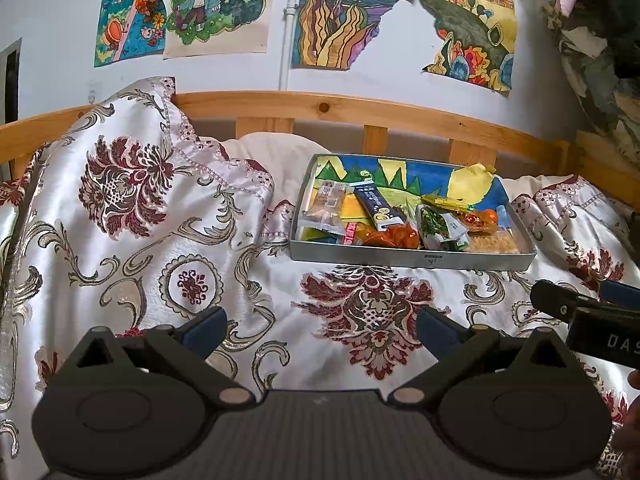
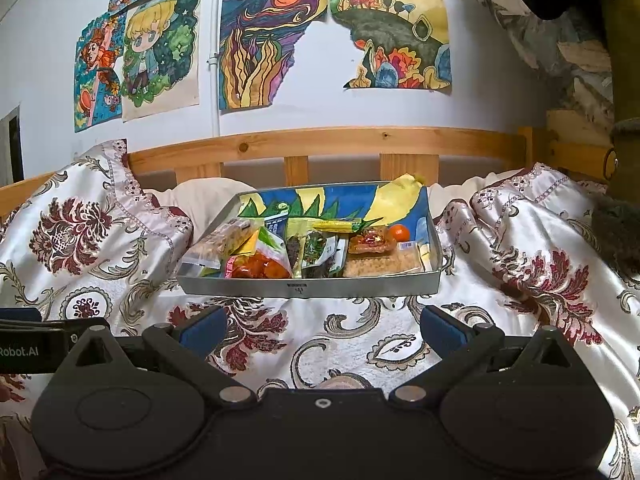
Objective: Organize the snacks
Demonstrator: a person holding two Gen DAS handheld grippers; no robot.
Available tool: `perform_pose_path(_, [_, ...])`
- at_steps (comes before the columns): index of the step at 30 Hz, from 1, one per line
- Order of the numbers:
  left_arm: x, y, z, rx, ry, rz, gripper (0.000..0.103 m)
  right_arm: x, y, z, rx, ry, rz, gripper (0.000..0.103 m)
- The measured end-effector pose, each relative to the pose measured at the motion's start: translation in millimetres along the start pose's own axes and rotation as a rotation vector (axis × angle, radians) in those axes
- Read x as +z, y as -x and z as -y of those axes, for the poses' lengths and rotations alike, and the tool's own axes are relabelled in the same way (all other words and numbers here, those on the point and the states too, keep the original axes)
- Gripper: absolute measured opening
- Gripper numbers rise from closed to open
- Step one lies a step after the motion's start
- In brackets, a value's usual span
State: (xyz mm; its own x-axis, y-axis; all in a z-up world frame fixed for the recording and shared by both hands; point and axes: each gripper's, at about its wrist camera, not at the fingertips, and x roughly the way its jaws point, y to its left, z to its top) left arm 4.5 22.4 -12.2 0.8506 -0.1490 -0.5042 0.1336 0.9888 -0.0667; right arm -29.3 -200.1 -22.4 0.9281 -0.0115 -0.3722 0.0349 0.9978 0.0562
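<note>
Both claws, left claw [image 1: 320,330] and right claw [image 2: 322,328], gape wide and empty above the bedspread [image 1: 168,240]. Snacks [image 2: 304,250] sit in the metal tray [image 2: 308,287] at twelve o'clock. Seemingly between steps; next calls for reaching forward.

Snack-filled tray [image 2: 240,286] on brocade-covered bed [image 2: 360,344].
</note>
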Motion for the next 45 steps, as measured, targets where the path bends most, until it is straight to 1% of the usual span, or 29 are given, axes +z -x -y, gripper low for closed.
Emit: perform_pose_path(45, [-3.4, -2.2, 0.3, 0.009, -0.004, -0.017, 0.102, -3.0, -2.4, 0.6, -0.008, -0.011, -0.017, 0.102])
